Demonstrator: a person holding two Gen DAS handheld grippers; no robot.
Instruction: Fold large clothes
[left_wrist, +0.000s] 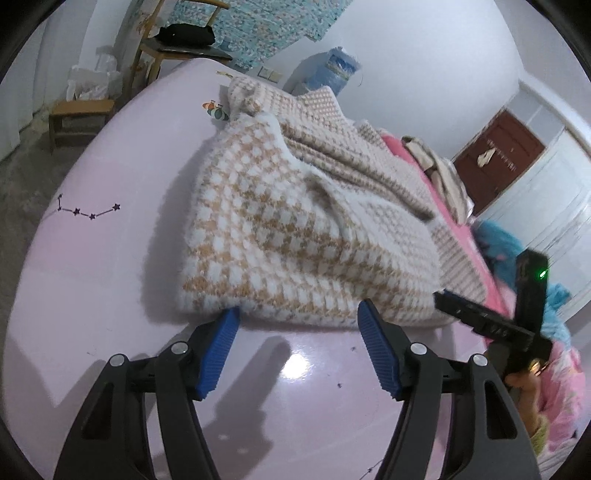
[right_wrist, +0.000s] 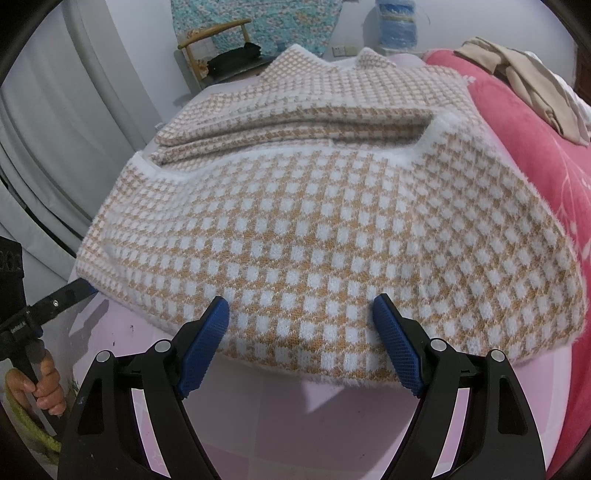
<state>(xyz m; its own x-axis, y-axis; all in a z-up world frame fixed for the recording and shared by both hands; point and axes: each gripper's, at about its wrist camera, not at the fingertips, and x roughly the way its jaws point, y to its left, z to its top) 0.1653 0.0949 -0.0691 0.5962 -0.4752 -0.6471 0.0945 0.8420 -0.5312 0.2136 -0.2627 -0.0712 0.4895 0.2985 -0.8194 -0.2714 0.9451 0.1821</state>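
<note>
A glossy pale pink table (left_wrist: 110, 258) is seen beneath a white-walled room, with a wooden chair (left_wrist: 173, 40) and a low stool (left_wrist: 79, 114) at the far side and a brown door (left_wrist: 498, 151) beyond. A pink blanket (right_wrist: 528, 155) lies alongside. The tan-and-white checked sweater (right_wrist: 314, 229) is laid partly folded on the table. Its far edge is hidden by its own folds, and the left-wrist view is blurred. The left gripper (left_wrist: 299, 325) is angled down just before the hem, jaws apart, nothing between them. The right gripper (right_wrist: 301, 321) is held over the near hem, jaws spread wide; whether fabric is touched cannot be told.
</note>
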